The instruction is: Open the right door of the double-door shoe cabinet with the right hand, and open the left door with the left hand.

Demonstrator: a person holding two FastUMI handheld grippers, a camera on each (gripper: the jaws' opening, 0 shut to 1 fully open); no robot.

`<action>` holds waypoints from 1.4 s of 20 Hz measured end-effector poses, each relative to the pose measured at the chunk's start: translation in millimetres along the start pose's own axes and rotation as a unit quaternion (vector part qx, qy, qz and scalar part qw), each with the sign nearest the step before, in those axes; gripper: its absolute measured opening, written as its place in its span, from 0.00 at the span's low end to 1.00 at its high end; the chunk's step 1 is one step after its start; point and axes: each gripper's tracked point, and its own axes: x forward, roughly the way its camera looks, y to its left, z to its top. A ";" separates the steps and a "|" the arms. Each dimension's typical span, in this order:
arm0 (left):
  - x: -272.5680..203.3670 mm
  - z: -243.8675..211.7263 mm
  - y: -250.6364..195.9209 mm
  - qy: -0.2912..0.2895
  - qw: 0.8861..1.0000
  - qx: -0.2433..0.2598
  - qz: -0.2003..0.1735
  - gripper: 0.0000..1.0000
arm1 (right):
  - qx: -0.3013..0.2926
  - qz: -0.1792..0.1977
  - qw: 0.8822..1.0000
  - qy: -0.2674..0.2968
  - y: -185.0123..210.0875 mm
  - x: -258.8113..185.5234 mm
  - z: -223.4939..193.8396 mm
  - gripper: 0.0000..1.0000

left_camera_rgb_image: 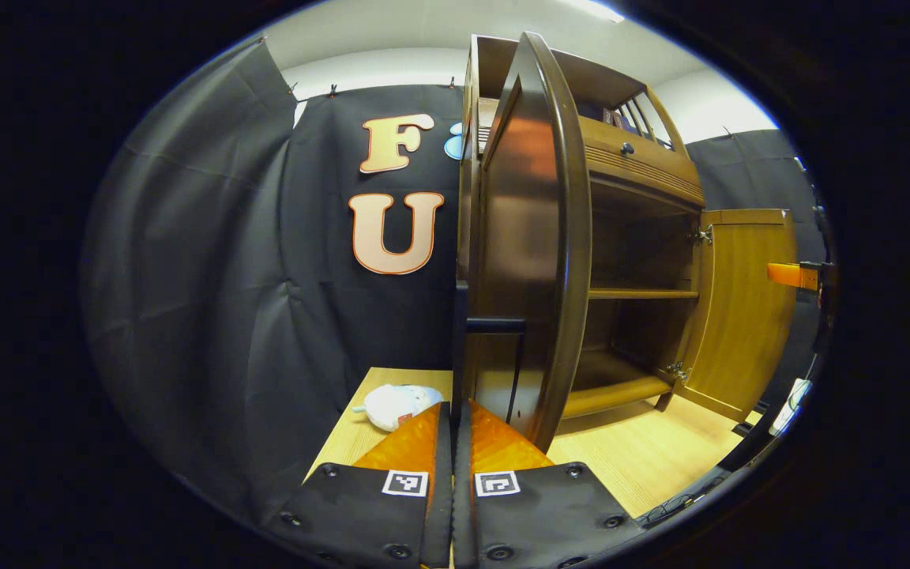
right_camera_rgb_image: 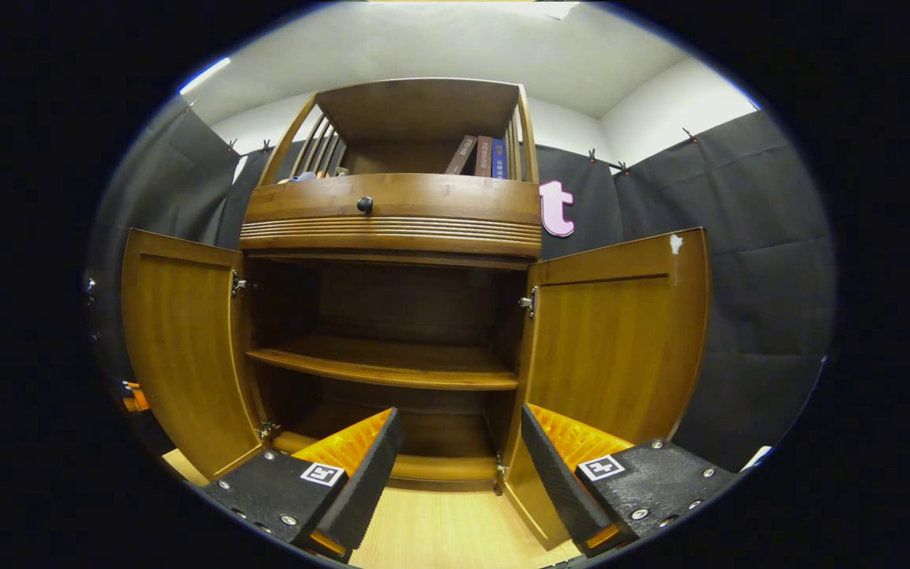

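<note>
Looking at the left gripper view, the left hand-held gripper (left_camera_rgb_image: 453,442) has its fingers pressed together, holding nothing, just by the left door (left_camera_rgb_image: 530,237), which stands tall and swung out. In the right gripper view, the right hand-held gripper (right_camera_rgb_image: 459,450) is spread wide and empty before the shoe cabinet (right_camera_rgb_image: 392,213); the right door (right_camera_rgb_image: 613,340) stands open.

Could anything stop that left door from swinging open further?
Nothing visible blocks it. The left door stands wide open, the left gripper closed at its handle. A white soft toy lies on the floor, off to the side.
</note>
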 end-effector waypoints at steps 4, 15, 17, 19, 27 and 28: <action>0.9 3.0 6.9 0.009 1.000 0.003 -0.013 0.08 | -0.006 0.014 1.000 -0.005 13.1 7.0 0.8 0.98; -12.6 7.8 20.5 0.005 0.998 -0.036 -0.048 0.11 | -0.015 0.064 0.998 0.002 54.3 21.8 -1.1 0.92; -21.9 16.5 28.2 0.000 0.999 -0.036 -0.028 0.10 | -0.010 0.063 0.998 0.005 53.5 20.5 -4.4 0.92; -52.4 23.5 44.7 -0.007 0.999 -0.037 0.000 0.11 | -0.005 0.060 0.998 0.006 51.2 20.8 -5.8 0.92; -103.4 80.6 22.3 0.021 0.995 -0.020 0.092 0.22 | 0.005 0.016 1.000 0.014 14.4 9.3 1.7 0.92; -101.9 88.4 10.2 0.023 0.995 -0.019 0.094 0.28 | 0.004 0.010 1.000 0.015 7.5 7.7 3.5 0.92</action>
